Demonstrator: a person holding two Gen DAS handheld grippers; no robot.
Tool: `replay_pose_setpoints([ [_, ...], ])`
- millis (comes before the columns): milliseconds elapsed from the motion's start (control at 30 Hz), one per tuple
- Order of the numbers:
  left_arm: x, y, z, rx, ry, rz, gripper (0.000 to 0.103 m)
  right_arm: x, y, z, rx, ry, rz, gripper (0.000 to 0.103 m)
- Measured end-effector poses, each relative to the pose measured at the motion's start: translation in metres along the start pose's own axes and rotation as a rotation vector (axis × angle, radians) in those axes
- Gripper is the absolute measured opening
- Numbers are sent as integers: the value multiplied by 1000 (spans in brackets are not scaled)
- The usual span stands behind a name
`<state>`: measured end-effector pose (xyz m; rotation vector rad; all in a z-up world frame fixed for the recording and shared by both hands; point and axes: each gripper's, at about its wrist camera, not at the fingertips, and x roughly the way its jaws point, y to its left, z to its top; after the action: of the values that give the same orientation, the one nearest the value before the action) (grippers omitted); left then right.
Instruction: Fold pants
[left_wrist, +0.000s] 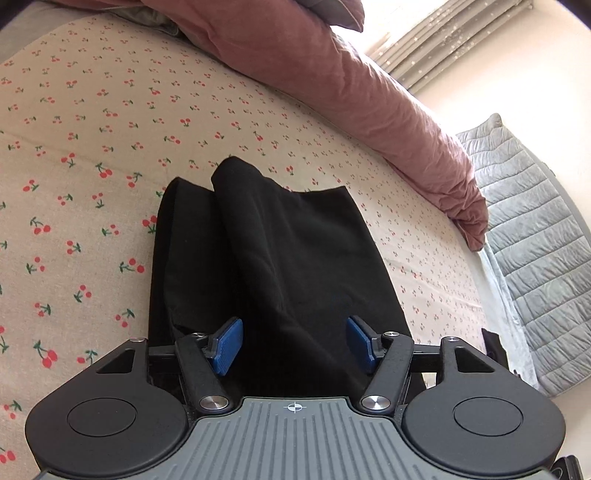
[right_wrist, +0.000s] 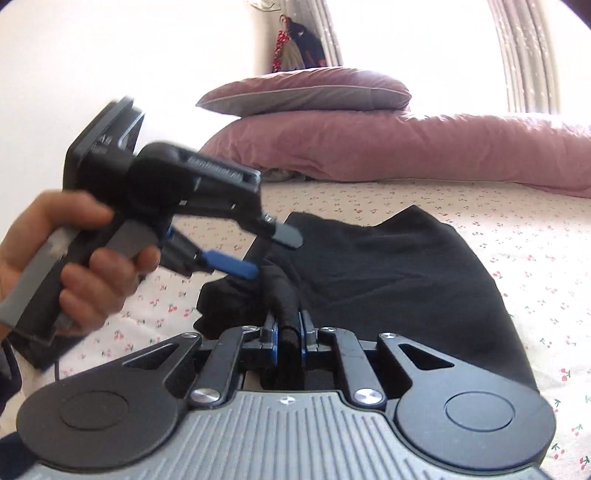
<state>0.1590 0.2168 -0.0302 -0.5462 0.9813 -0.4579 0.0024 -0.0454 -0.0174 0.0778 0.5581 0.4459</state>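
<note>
from your left wrist view, the left claw (left_wrist: 294, 345) stands wide with nothing pinched, its blue pads (left_wrist: 228, 345) either side of the black pants (left_wrist: 280, 251) lying folded on the cherry-print bed sheet (left_wrist: 92, 147). a pink duvet (left_wrist: 369, 96) runs along the far edge, a grey quilted cover (left_wrist: 535, 229) beyond it.

from your right wrist view, the right claw (right_wrist: 288, 330) is clamped on a bunched pants edge (right_wrist: 284, 295). your hand (right_wrist: 85, 258) and the left claw (right_wrist: 273, 251) hang just above the cloth; a pillow (right_wrist: 306, 92) tops the duvet.
</note>
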Motion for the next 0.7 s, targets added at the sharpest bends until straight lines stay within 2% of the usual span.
replay_pose_setpoints([
  [100, 3, -2, -8, -22, 17, 44, 65, -5, -4, 3, 31, -12, 12, 0],
  [200, 0, -2, -15, -21, 3, 46, 65, 2, 13, -10, -100, 27, 24, 0],
  [300, -3, -3, -16, -1, -6, 51, 65, 23, 42, -32, -273, 67, -13, 2],
  [333, -4, -2, -15, -2, -7, 59, 65, 28, 51, -39, -322, 70, -33, 8],
  [400, -8, -2, -14, 18, -9, 69, 65, 36, 75, -55, -468, 66, -98, 33],
  [467, -11, -3, -12, 41, -9, 77, 65, 36, 93, -63, -575, 58, -142, 47],
  [500, -12, -2, -11, 44, -4, 81, 65, 39, 101, -66, -620, 66, -168, 48],
  [567, -11, -2, -9, 46, 2, 85, 65, 50, 115, -71, -713, 85, -264, 43],
  [600, -13, -3, -9, 49, -2, 90, 65, 55, 117, -72, -737, 92, -307, 21],
  [633, -17, -5, -9, 58, -14, 86, 65, 63, 117, -70, -751, 117, -350, 11],
  [700, -27, -6, -10, 65, -33, 64, 65, 70, 112, -69, -760, 145, -376, 0],
])
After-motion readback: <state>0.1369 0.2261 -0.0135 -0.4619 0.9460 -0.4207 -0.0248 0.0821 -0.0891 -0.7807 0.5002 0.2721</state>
